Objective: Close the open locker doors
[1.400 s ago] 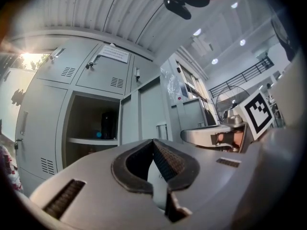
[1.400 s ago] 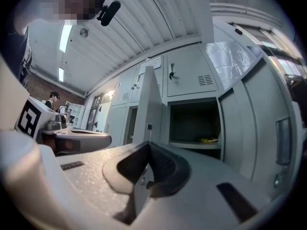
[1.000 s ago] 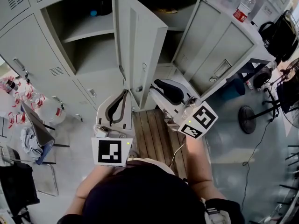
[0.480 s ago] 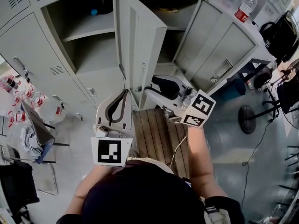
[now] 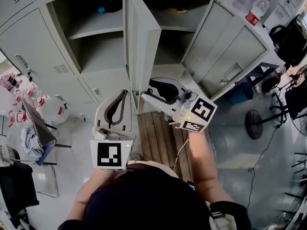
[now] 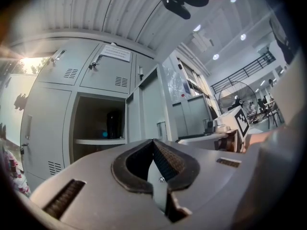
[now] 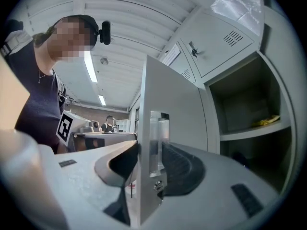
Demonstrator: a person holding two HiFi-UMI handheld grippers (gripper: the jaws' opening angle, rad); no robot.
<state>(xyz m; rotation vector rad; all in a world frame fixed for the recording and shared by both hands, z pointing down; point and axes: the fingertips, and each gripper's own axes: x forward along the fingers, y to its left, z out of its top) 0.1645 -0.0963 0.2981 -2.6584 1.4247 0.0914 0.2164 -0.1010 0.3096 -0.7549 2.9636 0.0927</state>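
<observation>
Two grey locker doors stand open: the middle door (image 5: 141, 42) juts out edge-on toward me, and a second door (image 5: 225, 47) swings wide at the right. My right gripper (image 5: 145, 89) is at the middle door's free edge. In the right gripper view that door (image 7: 172, 109) and its latch plate (image 7: 156, 138) stand between the jaws of the right gripper (image 7: 148, 150), which have just been opening and do not press on it. My left gripper (image 5: 125, 92) hangs below the open left compartment (image 5: 91, 32), its tips together (image 6: 153, 143) with nothing in them.
A water bottle (image 5: 257, 9) stands at the upper right beside a black bag (image 5: 290, 37). A chair (image 5: 38, 128) with cloths is at the left, a wooden platform (image 5: 160, 138) is underfoot, and a round stand base (image 5: 254, 123) sits on the floor at the right.
My right gripper has moved left to the middle door's edge and its jaws have spread wider around it. The left gripper has stayed in place.
</observation>
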